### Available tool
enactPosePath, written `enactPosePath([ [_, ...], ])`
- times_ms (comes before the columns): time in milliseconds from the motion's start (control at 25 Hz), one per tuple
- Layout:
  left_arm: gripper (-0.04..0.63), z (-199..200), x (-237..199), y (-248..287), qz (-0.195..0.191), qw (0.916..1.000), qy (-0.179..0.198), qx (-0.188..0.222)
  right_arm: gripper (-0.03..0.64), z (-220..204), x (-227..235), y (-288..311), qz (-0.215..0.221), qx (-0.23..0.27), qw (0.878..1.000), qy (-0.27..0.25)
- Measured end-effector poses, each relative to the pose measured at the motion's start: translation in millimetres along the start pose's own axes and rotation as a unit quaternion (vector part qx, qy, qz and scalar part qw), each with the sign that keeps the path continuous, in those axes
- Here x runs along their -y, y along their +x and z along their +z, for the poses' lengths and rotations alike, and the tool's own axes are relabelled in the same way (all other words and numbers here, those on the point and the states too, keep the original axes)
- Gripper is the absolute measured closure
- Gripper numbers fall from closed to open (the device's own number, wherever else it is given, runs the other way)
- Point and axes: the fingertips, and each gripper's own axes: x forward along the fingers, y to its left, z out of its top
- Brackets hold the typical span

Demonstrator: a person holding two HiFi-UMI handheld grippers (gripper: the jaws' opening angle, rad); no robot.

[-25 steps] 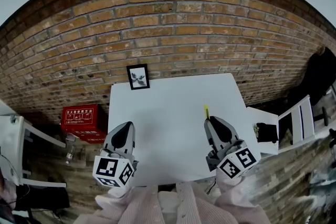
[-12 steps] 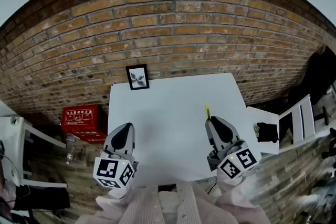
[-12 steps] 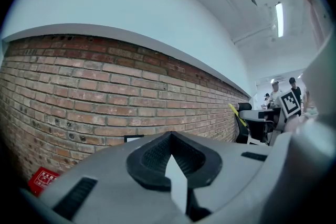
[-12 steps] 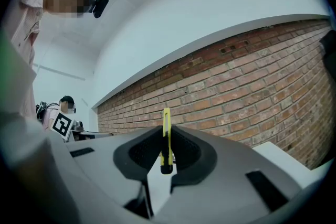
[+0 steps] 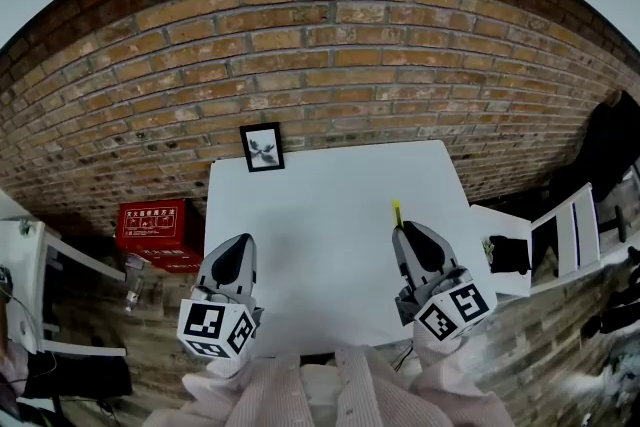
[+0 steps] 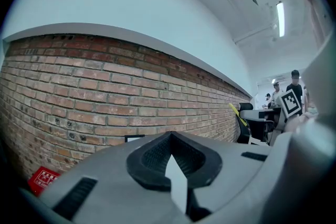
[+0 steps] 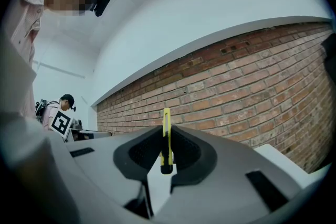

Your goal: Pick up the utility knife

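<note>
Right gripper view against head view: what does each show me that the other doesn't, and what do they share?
Only the right gripper view: the utility knife standing on edge, clamped between the right tongs. Only the head view: the framed picture by the white table's far edge, and the red box beside it. Both: the knife's yellow end poking past the tongs, and the brick wall.

White table [image 5: 330, 215] w/ small framed pic [image 5: 263, 146] at far-left edge.
</note>
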Motion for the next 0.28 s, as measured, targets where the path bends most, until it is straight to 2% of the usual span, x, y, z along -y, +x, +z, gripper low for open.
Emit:
enactPosePath([
  [280,0.601,-0.4,-1.0,3.8,0.004,1.0,0.0,-0.001,0.563,-1.7,5.1,3.0,0.0,-0.002,1.0,-0.001],
])
